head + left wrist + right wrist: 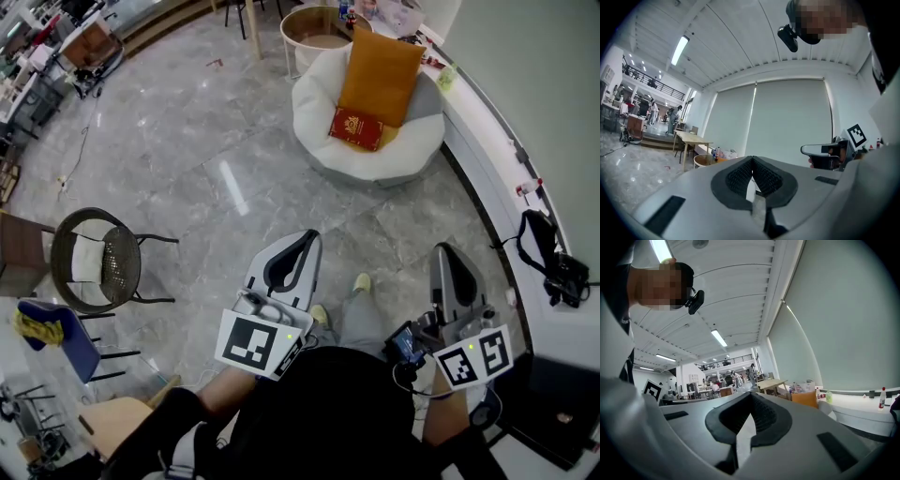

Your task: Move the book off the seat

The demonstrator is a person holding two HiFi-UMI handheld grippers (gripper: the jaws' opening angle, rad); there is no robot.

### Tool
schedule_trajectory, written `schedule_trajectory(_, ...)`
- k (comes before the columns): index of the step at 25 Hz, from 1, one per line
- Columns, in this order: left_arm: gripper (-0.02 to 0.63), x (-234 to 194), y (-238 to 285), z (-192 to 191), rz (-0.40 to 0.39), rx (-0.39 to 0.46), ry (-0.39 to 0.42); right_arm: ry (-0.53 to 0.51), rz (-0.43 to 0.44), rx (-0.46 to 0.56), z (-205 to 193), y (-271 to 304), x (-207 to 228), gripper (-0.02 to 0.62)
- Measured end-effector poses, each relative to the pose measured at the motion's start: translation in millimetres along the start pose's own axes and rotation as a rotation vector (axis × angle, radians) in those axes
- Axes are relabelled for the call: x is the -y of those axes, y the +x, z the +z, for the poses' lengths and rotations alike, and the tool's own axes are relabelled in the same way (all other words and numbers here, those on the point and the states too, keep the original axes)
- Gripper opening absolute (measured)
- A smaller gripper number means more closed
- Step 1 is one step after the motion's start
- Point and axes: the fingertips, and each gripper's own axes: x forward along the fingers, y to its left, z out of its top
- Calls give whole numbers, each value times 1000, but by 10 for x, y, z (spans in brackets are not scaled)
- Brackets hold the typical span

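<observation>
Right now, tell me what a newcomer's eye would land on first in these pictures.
A red book lies on the round white seat in front of an orange cushion, at the head view's top. Below, the left gripper and right gripper are both shut, empty.

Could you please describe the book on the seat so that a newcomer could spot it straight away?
Look to the round white padded seat beside the curved white ledge. An orange square cushion leans against its back, and the flat red book lies just in front. Its gold cover emblem sets it apart from the plain cushion.
</observation>
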Motion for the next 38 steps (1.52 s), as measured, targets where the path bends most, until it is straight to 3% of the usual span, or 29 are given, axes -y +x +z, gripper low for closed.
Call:
schedule_trajectory(5, 12, -30, 102, 11, 4, 1, 36, -7, 6, -7, -31, 160, 82, 9)
schedule_trajectory(12, 12, -109, 501, 77, -17, 0, 31, -39, 80, -12, 9, 492, 279, 9)
schedule_trajectory(17, 12, -161, 1023, 0, 4, -55, 62, -42, 94, -30, 62, 761, 647, 9)
schedule_trajectory(24, 12, -218, 1692, 102, 19, -37, 49, -30, 41, -44, 186, 1128, 1264, 9)
schedule_trajectory(38, 12, -135, 2906, 126, 53, -77, 53, -23, 65, -62, 410, 1697, 2381, 9)
